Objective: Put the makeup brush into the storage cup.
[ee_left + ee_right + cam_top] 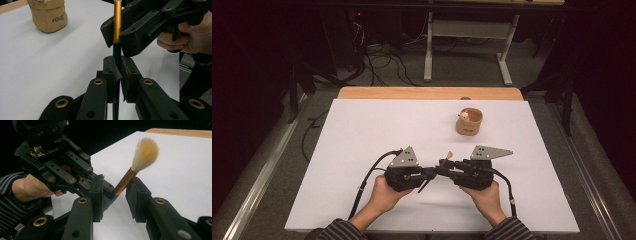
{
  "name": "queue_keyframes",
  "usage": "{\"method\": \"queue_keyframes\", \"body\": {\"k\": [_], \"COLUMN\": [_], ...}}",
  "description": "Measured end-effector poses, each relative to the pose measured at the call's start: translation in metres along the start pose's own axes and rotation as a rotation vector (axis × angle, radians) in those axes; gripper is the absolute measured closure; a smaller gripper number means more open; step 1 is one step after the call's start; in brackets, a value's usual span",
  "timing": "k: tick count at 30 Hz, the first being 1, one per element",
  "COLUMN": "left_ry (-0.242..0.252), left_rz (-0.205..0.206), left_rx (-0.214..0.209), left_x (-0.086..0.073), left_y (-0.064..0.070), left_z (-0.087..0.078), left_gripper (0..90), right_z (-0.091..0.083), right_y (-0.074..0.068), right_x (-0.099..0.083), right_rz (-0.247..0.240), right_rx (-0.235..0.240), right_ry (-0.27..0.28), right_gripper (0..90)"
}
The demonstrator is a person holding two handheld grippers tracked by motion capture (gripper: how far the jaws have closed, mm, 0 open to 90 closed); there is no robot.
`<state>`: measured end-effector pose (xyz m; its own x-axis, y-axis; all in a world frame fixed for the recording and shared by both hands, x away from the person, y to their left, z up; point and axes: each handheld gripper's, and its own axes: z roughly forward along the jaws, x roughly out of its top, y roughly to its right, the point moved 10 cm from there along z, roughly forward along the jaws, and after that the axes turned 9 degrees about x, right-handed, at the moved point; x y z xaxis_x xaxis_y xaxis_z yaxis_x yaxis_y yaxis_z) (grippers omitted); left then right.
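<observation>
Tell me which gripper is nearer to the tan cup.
Right. The right gripper sits almost directly on the person's side of the tan cup; the left gripper lies farther off to the left. Both meet at the brush.

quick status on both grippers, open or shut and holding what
Left gripper: shut on the makeup brush, gripping its dark handle.
Right gripper: open, its jaws either side of the brush's gold ferrule, not clamped.
</observation>
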<state>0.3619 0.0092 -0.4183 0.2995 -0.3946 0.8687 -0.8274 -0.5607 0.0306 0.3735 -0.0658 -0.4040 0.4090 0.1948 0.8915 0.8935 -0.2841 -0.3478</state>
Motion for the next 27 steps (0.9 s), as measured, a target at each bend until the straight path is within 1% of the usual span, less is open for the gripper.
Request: {"method": "queue_keyframes", "body": {"k": [5, 12, 14, 17, 22, 24, 26, 27], "left_ry": [-0.002, 0.006, 0.010, 0.014, 0.018, 0.023, 0.032, 0.037], "left_rz": [0.000, 0.002, -0.004, 0.003, 0.008, 0.004, -0.008, -0.013], "left_rx": [-0.002, -0.005, -0.014, -0.018, -0.021, -0.032, -0.038, -0.038], "left_x": [-0.0003, 0.0015, 0.0023, 0.0035, 0.0041, 0.0047, 0.0058, 0.0067], "left_y": [0.0005, 0.0024, 0.0040, 0.0064, 0.0076, 0.0076, 0.0070, 0.0060], "left_z": [0.0005, -0.0007, -0.0011, -0.0015, -0.0023, -0.0024, -0.0037, -0.0048], "left_gripper": [83.1, 83.2, 83.1, 83.1, 83.1, 82.9, 81.3, 76.5], "right_z": [-0.0003, 0.0009, -0.0005, -0.0033, -0.0040, -0.0047, -0.0059, -0.0067], "right_y": [0.0018, -0.0005, -0.0017, -0.0042, -0.0069, -0.0068, -0.0068, -0.0073], "right_x": [0.0017, 0.0026, 0.0042, 0.0074, 0.0077, 0.0081, 0.0090, 0.0094], "right_rz": [0.014, 0.005, -0.004, -0.008, -0.008, -0.001, -0.003, -0.003], "right_rx": [0.004, 0.016, 0.016, 0.029, 0.047, 0.052, 0.055, 0.055], "right_ry": [0.012, 0.017, 0.027, 0.047, 0.049, 0.051, 0.057, 0.060], "right_gripper": [73.4, 79.2, 81.4, 84.3, 85.7, 85.9, 86.0, 86.1]}}
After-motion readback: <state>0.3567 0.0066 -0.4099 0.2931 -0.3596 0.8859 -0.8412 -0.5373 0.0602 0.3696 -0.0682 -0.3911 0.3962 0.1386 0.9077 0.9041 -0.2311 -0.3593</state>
